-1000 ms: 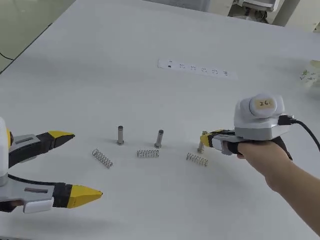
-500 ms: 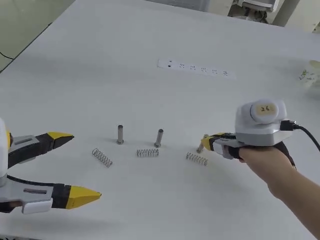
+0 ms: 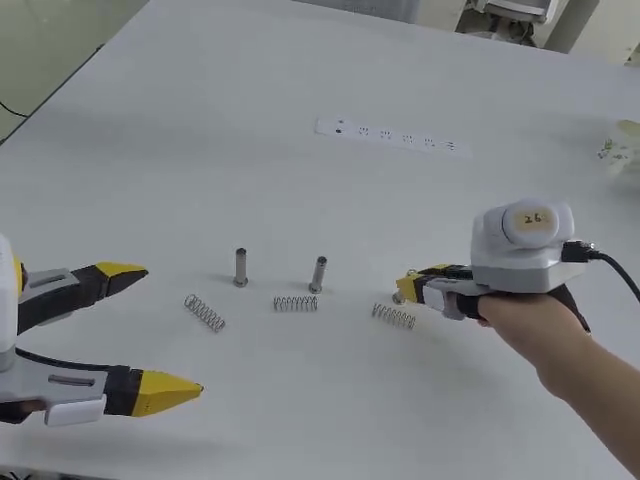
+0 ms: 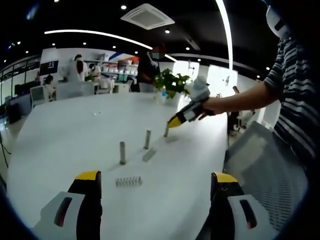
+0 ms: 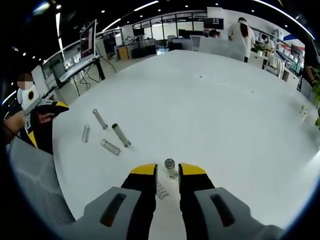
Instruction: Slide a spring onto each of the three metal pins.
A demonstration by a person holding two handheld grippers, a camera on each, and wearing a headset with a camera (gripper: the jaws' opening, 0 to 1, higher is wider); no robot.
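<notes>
Two metal pins (image 3: 240,268) (image 3: 318,275) stand upright on the white table, and a third pin (image 5: 170,168) stands between the tips of my right gripper (image 5: 169,171). Its jaws are narrowed around that pin, with a sliver of table still showing on the left side. Three springs (image 3: 204,314) (image 3: 295,305) (image 3: 393,317) lie flat in front of the pins. The nearest spring (image 5: 161,190) lies under the right jaws. My left gripper (image 3: 148,330) hovers wide open at the near left, holding nothing. The right gripper (image 4: 182,116) sits low by the far pin (image 4: 166,131).
A white power strip (image 3: 385,135) lies farther back on the table (image 3: 200,150). A small pale object (image 3: 622,145) sits at the far right edge. A person's hand (image 3: 530,320) holds the right gripper. People and desks stand beyond the table.
The right gripper has dropped lower and slid left, so its tips now flank the right-hand pin. The left gripper, pins and springs have stayed put.
</notes>
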